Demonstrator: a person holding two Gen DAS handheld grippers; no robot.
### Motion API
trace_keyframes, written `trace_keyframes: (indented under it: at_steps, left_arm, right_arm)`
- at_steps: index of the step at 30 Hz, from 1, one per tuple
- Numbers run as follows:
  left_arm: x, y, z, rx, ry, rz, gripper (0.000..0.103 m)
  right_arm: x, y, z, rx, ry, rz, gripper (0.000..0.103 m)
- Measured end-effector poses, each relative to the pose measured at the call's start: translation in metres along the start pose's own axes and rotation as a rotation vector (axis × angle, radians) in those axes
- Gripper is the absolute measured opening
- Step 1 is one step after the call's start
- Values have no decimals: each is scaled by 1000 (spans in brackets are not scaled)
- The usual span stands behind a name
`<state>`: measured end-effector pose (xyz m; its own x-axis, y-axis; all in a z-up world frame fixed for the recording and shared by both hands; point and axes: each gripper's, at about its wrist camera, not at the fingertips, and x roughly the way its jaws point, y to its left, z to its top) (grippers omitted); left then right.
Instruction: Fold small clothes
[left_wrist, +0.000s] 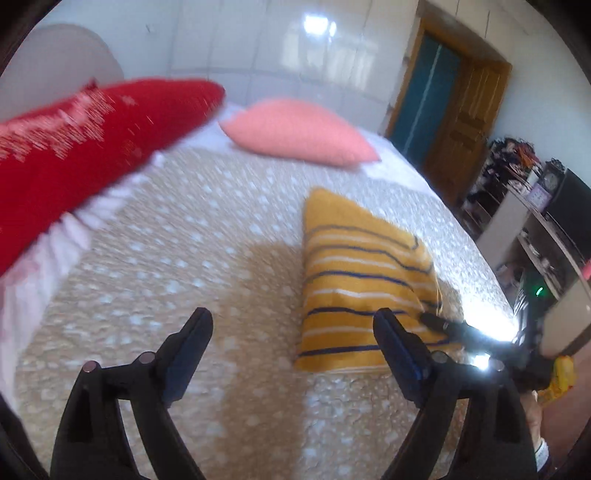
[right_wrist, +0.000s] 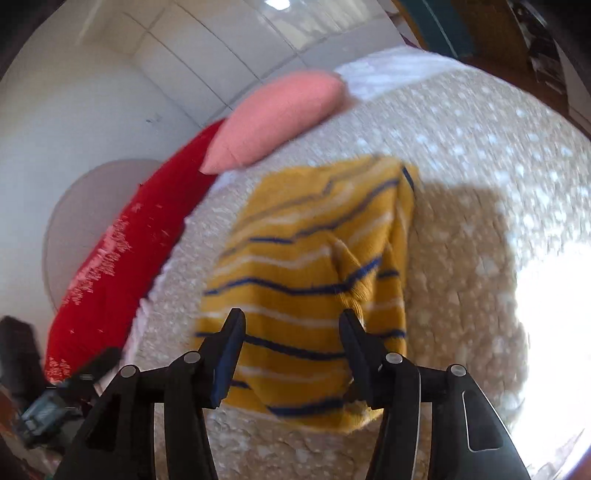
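A small yellow garment with navy and white stripes (left_wrist: 354, 280) lies folded into a rough rectangle on the beige patterned bedspread (left_wrist: 184, 258). My left gripper (left_wrist: 291, 321) is open and empty, above the bed just left of the garment. My right gripper (right_wrist: 291, 325) is open and hovers over the garment's near edge (right_wrist: 306, 280), holding nothing. The right gripper's tip also shows in the left wrist view (left_wrist: 439, 323) at the garment's right edge.
A red pillow (left_wrist: 74, 147) and a pink pillow (left_wrist: 299, 129) lie at the head of the bed by a white tiled wall. A wooden door (left_wrist: 461, 110) and cluttered shelves (left_wrist: 535, 206) stand to the right. Bright sunlight falls on the bed's right edge (right_wrist: 554, 314).
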<state>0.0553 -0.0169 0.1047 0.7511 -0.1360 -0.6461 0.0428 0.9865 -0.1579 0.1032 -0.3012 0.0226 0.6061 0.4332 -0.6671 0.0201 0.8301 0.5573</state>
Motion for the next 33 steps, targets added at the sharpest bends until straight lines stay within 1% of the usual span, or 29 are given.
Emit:
trace_keyframes:
  at_steps: [1,2,4,5,7,10,12,14,17,21,27,30,33]
  left_arm:
    - [-15,3,-2,0,-39,25,96]
    - [-33,5,-5,-4,-92,58,101]
    - [-69,16,-6,-24,-152,95,103]
    - [-78,18,-8,-39,-168,106,103]
    - [-92,23,-12,-81,-182,115,103]
    - [-106,36,-21,-149,-162,99,103]
    - [-108,42,-27,-169,-157,93,103]
    - [-112,48,-35,-164,-165,104,103]
    - [-124,62,-40,-160,-181,134,103]
    - [-136,89,-46,-203,-199,149,103]
    - [-145,132,-52,-280,-219,166,103]
    - [-144,150,-56,-302,-208,186,103]
    - [-142,164,-59,-322,-199,191,103]
  right_arm:
    - [-6,-2,-7,3,-26,-25,53]
    - [-14,1,-14,-9,-44,-52,54]
    - [-35,12,-27,-30,-91,-39,55]
    - [-45,19,-33,-48,-122,-40,55]
    - [-67,35,-47,-96,-174,-53,62]
    - [-93,56,-69,-137,-232,-61,70]
    - [-104,69,-85,-166,-245,-71,71]
    - [-109,82,-101,-199,-259,-108,72]
    - [-110,102,-119,-232,-259,-137,73]
    - [-106,128,-132,-248,-242,-126,76]
    - [-86,164,-138,-297,-188,-141,76]
    - [-77,176,-138,-302,-173,-159,76]
    - [-70,189,-139,-321,-166,-176,76]
